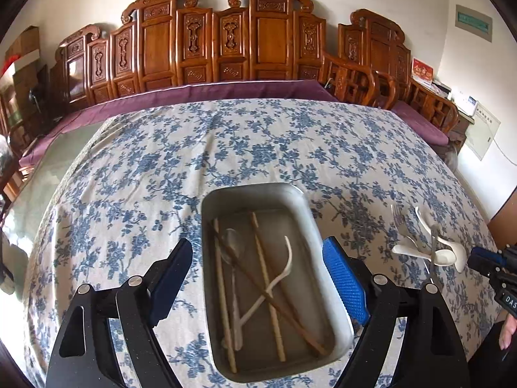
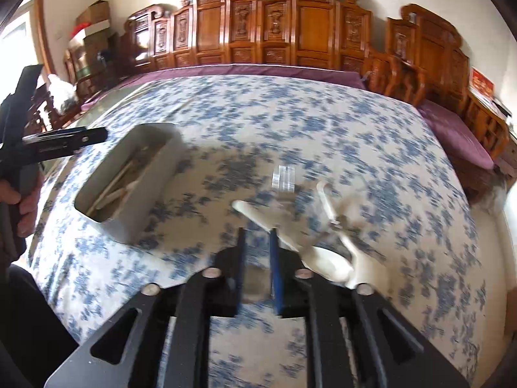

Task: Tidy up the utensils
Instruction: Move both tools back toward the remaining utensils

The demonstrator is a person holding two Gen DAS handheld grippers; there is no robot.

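Note:
A metal tray (image 1: 206, 207) lies on the flowered tablecloth. It holds pale chopsticks (image 1: 268, 291), a dark chopstick (image 1: 284, 310), a metal spoon (image 1: 234, 245) and a white spoon (image 1: 284, 271). My left gripper (image 1: 258, 278) hangs over the tray, wide open and holding nothing. To the right lie loose white spoons (image 1: 444, 257) and a fork (image 1: 398, 220). In the blurred right wrist view, my right gripper (image 2: 257, 252) stands just left of those white spoons (image 2: 326, 258). Its jaws are a narrow gap apart, and only cloth shows between them. The fork (image 2: 284, 177) lies beyond, the tray (image 2: 152, 200) to the left.
A carved wooden bench (image 1: 213, 48) with a purple cushion (image 1: 194, 93) runs behind the table. The cloth (image 1: 258, 135) drops off at the left and right table edges. A hand (image 2: 22, 207) holds my left gripper at the left border.

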